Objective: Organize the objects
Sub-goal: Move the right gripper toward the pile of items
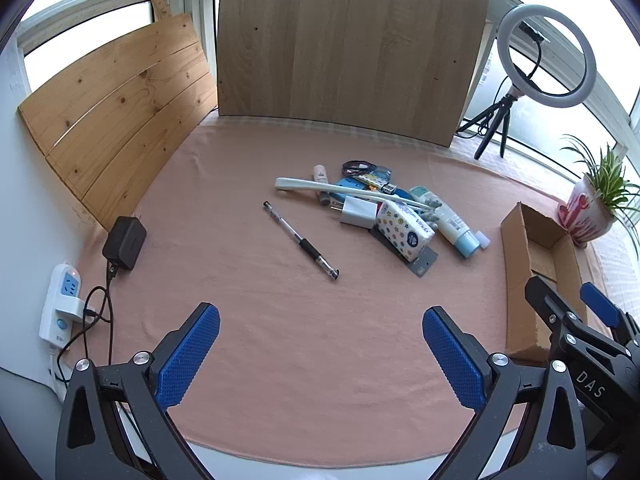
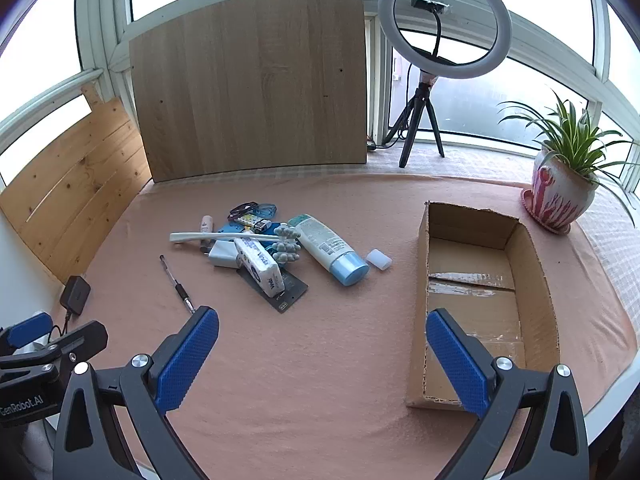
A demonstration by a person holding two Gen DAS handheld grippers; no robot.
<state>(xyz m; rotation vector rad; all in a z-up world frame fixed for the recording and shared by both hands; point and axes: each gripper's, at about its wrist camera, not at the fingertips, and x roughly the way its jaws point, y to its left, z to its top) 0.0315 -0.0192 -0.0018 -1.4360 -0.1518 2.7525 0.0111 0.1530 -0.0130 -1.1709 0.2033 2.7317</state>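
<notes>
Room: bright windows behind two leaning wooden boards [image 1: 348, 48], a white ring light on a black tripod [image 2: 444, 20] and a green plant in a red-and-white pot [image 2: 560, 196].
Surface: a table under a pink cloth [image 1: 280, 320], carrying everything.
Box: an open brown cardboard box [image 2: 532, 264], empty, on the right side, just ahead of the right gripper [image 2: 322, 354].
Pile: small items mid-surface, well ahead of both grippers; a white tube with a blue cap [image 2: 332, 250], a patterned tissue pack [image 1: 404, 230], a white plug adapter [image 1: 358, 212].
Pen: a black-grip clear pen [image 1: 301, 240] alone, left of the pile.
Left gripper [image 1: 320, 354]: released, jaws wide, holding nothing.
Right gripper: likewise spread and empty.
</notes>
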